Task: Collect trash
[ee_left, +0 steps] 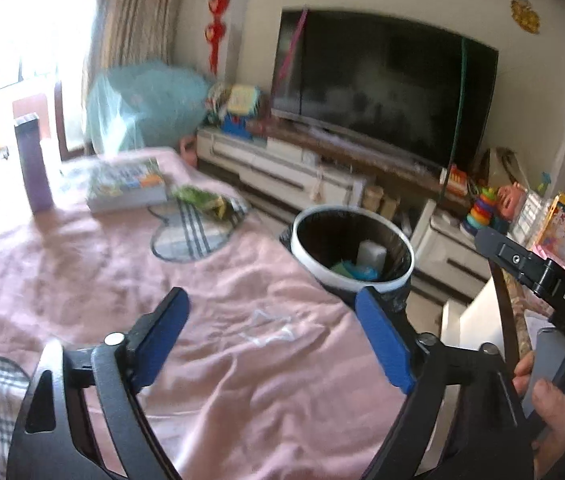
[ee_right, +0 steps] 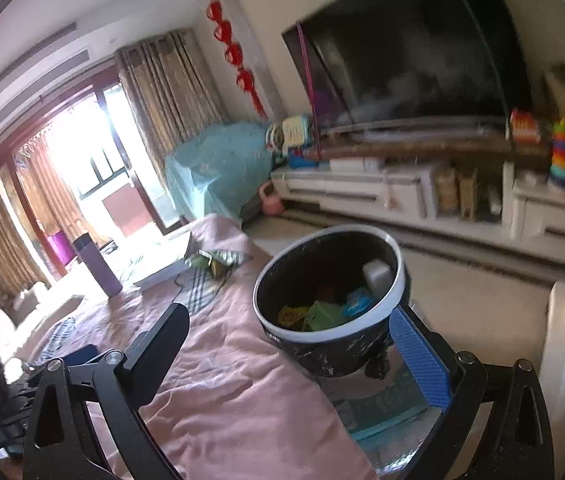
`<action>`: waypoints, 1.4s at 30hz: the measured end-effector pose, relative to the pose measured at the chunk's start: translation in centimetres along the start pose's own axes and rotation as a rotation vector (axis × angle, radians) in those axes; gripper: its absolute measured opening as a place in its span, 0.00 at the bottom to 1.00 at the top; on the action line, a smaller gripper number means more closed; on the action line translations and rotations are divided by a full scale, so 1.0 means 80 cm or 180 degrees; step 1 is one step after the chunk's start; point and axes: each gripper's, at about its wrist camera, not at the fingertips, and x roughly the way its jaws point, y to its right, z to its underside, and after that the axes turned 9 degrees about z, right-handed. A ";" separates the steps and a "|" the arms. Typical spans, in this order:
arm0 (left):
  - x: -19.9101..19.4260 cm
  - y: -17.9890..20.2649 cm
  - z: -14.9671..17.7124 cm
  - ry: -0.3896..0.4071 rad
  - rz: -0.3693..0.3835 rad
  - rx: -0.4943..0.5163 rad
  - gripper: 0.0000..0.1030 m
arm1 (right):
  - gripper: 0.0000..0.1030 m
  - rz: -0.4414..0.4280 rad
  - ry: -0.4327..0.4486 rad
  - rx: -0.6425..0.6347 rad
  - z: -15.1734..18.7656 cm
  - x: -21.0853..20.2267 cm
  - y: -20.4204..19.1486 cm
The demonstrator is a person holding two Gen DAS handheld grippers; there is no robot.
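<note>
Fingers of both the left gripper (ee_left: 270, 340) and the right gripper (ee_right: 298, 356) stand wide apart, empty. Probable reason: a deposit is complete, since the trash bin (ee_right: 324, 336) beside the pink-covered surface (ee_left: 210, 320) already contains scraps. A green wrapper (ee_left: 202, 200) remains uncollected near the book (ee_left: 126, 188).

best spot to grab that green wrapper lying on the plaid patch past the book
Pinch the raised crumpled middle of the green wrapper from above, jaws across its narrow width. It lies loose and flattish on the pink cloth, beside the book, so a side approach would likely just push it.
</note>
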 end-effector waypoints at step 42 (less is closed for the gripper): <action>-0.045 0.006 0.044 0.0569 -0.0813 0.0228 1.00 | 1.00 0.0538 0.0484 -0.0466 0.055 -0.040 -0.036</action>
